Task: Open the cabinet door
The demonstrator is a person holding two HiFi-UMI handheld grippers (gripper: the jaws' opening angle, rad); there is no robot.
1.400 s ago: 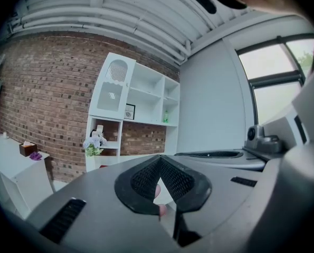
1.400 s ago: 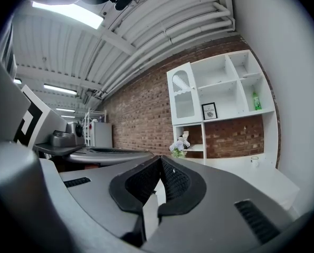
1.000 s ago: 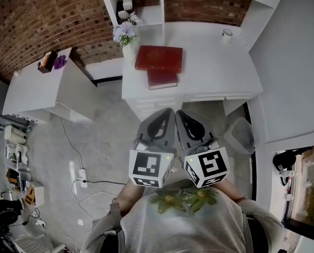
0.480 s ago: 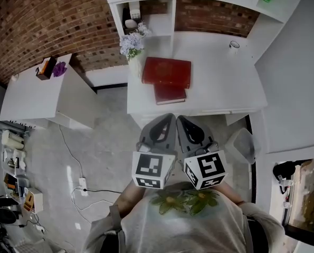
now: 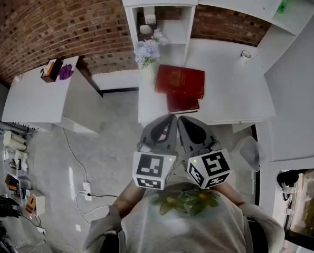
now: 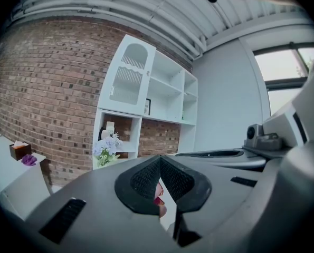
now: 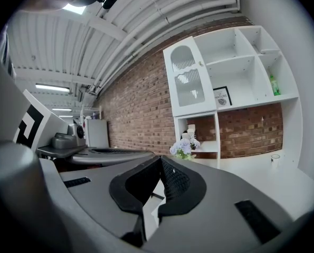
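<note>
Desk [image 5: 230, 96] is standing against the wall, with a shelf unit [image 5: 159, 15] rising behind it. Cabinet door [image 6: 126, 78] is sitting above an open niche at the unit's left. Two books [image 5: 180, 80] are lying stacked on the desk's left part. Flowers [image 5: 148, 51] are standing just behind them. Cup [image 5: 245, 54] is sitting rear right. Side table [image 5: 35, 96] is standing apart, left of the desk. Left gripper [image 5: 171, 118] and right gripper [image 5: 180, 119] are hovering side by side before the desk's front edge.

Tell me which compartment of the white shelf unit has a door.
The upper-left one, behind the arched-window door; all others stand open.
</note>
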